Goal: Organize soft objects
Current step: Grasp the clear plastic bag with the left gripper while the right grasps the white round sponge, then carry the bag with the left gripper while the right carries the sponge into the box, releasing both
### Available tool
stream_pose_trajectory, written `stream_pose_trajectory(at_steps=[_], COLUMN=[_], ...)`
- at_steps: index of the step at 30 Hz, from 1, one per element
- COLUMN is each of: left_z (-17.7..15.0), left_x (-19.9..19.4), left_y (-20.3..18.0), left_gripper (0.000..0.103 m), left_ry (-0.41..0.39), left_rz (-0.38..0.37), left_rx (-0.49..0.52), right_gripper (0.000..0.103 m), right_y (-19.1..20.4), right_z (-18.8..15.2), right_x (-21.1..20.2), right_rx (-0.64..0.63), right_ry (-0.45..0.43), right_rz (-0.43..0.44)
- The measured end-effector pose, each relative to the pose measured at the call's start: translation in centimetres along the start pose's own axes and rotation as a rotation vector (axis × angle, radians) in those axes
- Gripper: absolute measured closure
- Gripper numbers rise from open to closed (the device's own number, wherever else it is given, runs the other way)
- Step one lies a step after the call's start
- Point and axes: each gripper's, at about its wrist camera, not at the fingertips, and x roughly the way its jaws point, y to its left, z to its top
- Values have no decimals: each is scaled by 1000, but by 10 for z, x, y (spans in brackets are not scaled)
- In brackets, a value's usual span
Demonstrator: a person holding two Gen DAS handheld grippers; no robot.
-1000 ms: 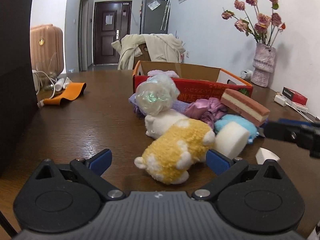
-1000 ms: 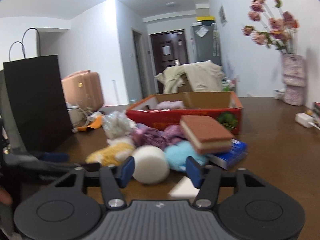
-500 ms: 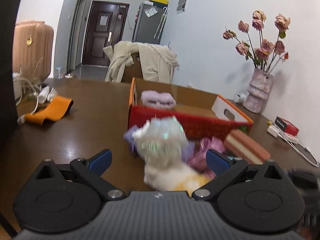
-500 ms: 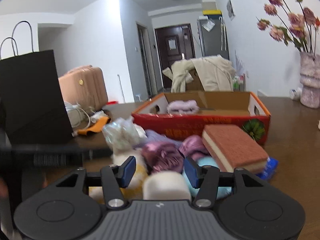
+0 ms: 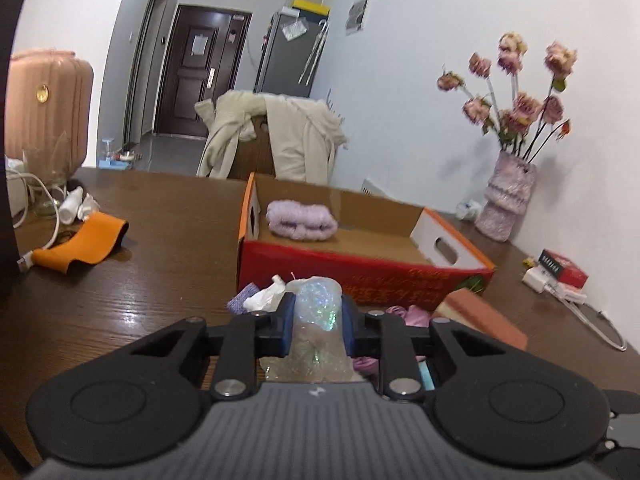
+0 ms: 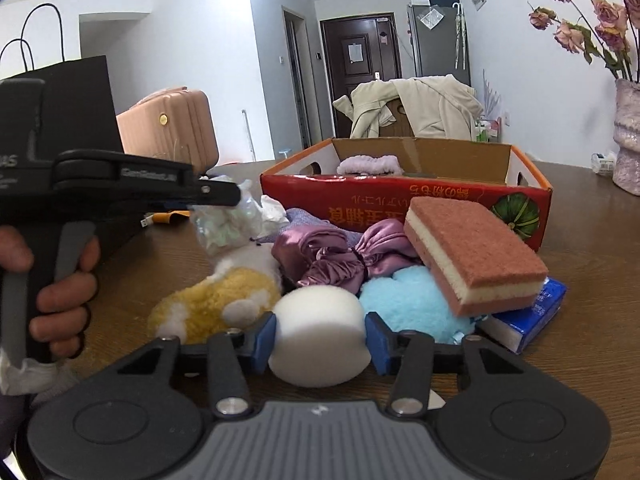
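Observation:
My left gripper (image 5: 316, 320) is closing its jaws on a shimmery clear puff (image 5: 318, 308), and both blue pads press its sides. The right wrist view shows the same gripper (image 6: 216, 196) over the puff (image 6: 224, 224), with a person's hand on its handle. My right gripper (image 6: 320, 342) is closing on a white foam sponge (image 6: 320, 316), pads touching both ends. Around it lie a yellow plush (image 6: 216, 304), a purple satin scrunchie (image 6: 332, 256), a blue plush (image 6: 412, 304) and a pink layered sponge (image 6: 472, 252). Behind stands the red cardboard box (image 5: 360, 272) holding a lilac towel (image 5: 302, 220).
A vase of dried roses (image 5: 506, 204) stands at the back right by the wall. A red packet and white charger (image 5: 560, 272) lie right of the box. An orange strap (image 5: 80, 244) and cables lie left. A black paper bag (image 6: 60, 120) stands left; a blue tissue pack (image 6: 528, 316) lies under the pink sponge.
My left gripper rose and moved forward from the yellow plush to the shimmery puff, and its wide jaws closed on it. The right gripper drew in around the white sponge.

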Motion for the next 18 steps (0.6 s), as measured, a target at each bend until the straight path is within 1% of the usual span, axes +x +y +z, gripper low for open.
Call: stream_pose_trajectory(at_steps=[6, 10, 14, 16, 18], left_z=[11, 17, 29, 44, 62], left_x=[-52, -76, -84, -80, -71], left_y=[-19, -31, -36, -38, -36], left_gripper=[80, 80, 79, 79, 79], left_ry=[-101, -151, -170, -186, -195], left_rz=[-29, -34, -40, -41, -45], left_rx=[26, 50, 76, 91, 101], right_gripper=[56, 56, 56, 56, 56], right_y=[3, 2, -3, -7, -13], right_z=[10, 20, 36, 47, 67], right_x=[-43, -71, -91, -95, -96], right_rx=[-8, -9, -23, -19, -34], right_ry=[-110, -179, -244, -264, -290], right_rz=[-13, -20, -24, -14, -11])
